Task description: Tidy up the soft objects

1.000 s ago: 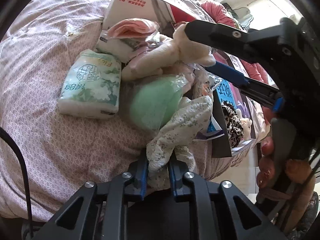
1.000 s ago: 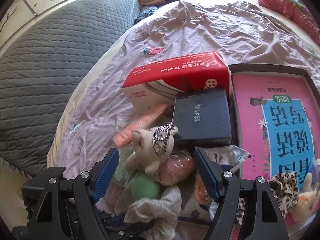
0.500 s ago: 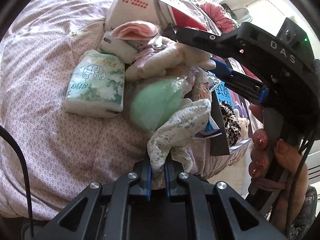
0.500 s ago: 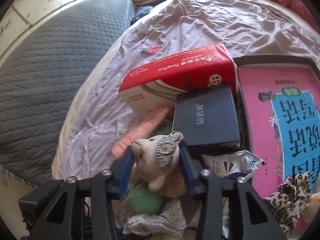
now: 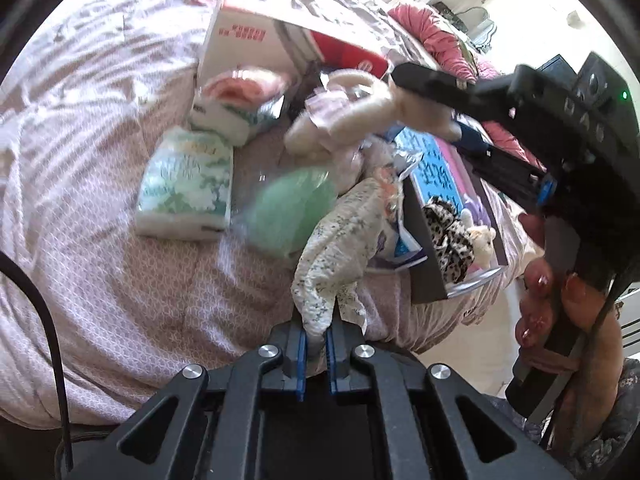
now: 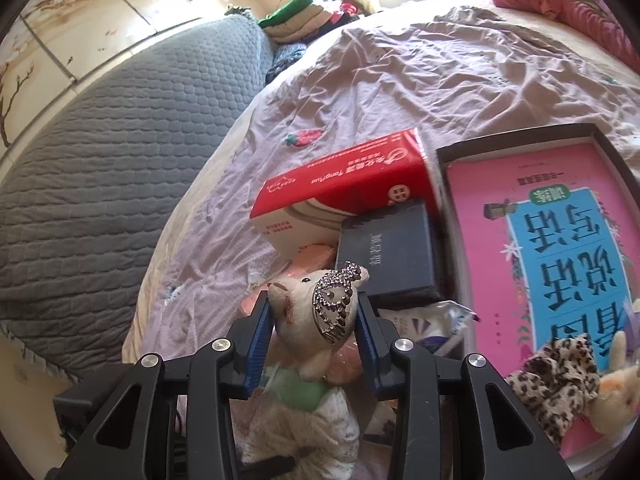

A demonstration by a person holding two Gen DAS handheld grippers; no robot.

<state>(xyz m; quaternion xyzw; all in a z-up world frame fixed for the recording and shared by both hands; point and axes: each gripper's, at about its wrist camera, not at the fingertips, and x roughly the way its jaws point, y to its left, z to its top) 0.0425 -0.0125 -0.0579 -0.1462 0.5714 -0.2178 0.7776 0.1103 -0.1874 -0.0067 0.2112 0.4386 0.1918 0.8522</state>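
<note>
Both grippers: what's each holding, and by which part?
Left gripper pinches the floral cloth by its lower end. Right gripper clamps the plush toy by its head.

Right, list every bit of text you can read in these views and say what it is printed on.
"TongHua": red side of the red and white tissue box, upside down.
"DAS": body of the right gripper.
Chinese characters on the pink and blue book cover: large, upside down, not transcribed.
Dark box: characters blurred.
Green and white tissue pack: blurred, unreadable.
</note>
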